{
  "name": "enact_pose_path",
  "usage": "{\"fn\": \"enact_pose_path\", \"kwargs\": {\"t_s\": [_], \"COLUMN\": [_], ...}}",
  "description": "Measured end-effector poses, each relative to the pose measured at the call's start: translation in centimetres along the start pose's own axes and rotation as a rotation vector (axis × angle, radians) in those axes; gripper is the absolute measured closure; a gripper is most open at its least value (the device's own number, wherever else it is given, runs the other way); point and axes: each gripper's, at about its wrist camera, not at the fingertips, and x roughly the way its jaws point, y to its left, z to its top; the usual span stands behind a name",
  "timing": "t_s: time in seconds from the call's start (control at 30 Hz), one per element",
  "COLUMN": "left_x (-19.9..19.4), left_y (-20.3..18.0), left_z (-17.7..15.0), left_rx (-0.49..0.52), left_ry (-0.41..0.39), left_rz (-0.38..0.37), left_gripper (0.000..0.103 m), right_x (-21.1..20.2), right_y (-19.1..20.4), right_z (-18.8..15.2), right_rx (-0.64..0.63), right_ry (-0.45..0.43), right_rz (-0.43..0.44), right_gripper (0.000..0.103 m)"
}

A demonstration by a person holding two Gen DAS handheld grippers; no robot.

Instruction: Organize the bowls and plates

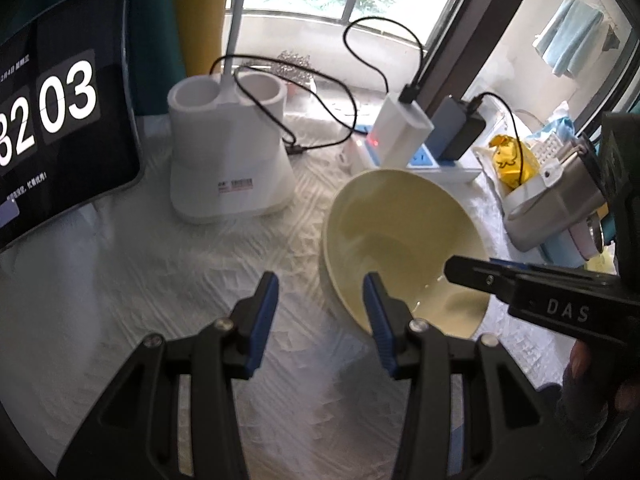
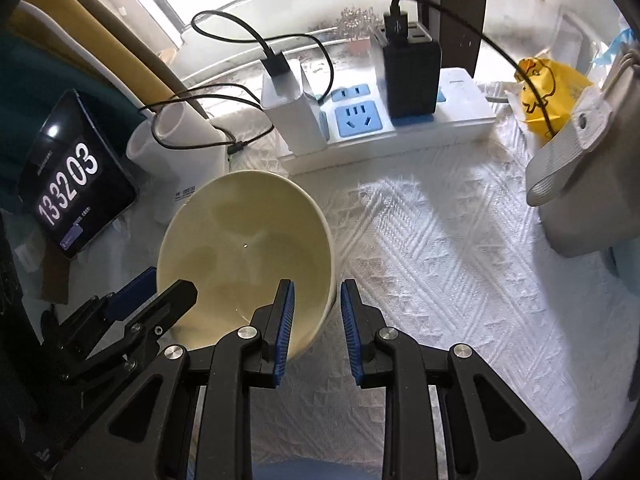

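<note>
A pale yellow bowl (image 1: 400, 232) (image 2: 248, 248) sits on the white textured cloth (image 1: 160, 280). My left gripper (image 1: 320, 316) is open and straddles the bowl's left rim, one blue pad outside and the other over the inside. The right wrist view shows it at the lower left (image 2: 160, 292), spanning the rim the same way. My right gripper (image 2: 316, 320) is open across the bowl's right rim, with its left pad over the inside and cloth showing beside the right pad. In the left wrist view one of its black fingers (image 1: 480, 278) reaches over the bowl. No pad visibly presses the rim.
A tablet showing a clock (image 1: 60, 120) leans at the left. A white two-cup holder (image 1: 228, 152) stands behind the bowl. A power strip (image 2: 460, 120) with chargers and looping cables lies at the back. A yellow bag (image 2: 552, 92) and a grey container (image 2: 580, 184) are at the right.
</note>
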Motion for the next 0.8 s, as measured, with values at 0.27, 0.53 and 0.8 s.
{"fn": "enact_pose_path", "kwargs": {"t_s": [0.27,0.53,0.8], "left_x": [0.5,1.2,1.7], "left_y": [-0.1,-0.5,-1.6], "left_z": [0.0,-0.1,-0.8], "left_rx": [-0.004,0.01,0.069], "left_ry": [0.001,0.016,0.03], "left_rz": [-0.005,-0.032,-0.057], "left_gripper": [0.057,0.057,0.059], "right_x": [1.9,2.8,2.2], "right_y": [0.3,1.1,2.2], "right_z": [0.4,0.1,-0.7], "right_rx": [0.002,-0.044,-0.086], "right_ry": [0.036,0.031,-0.018], "right_rz": [-0.009,-0.041,-0.07], "right_gripper": [0.078,0.08,0.084]}}
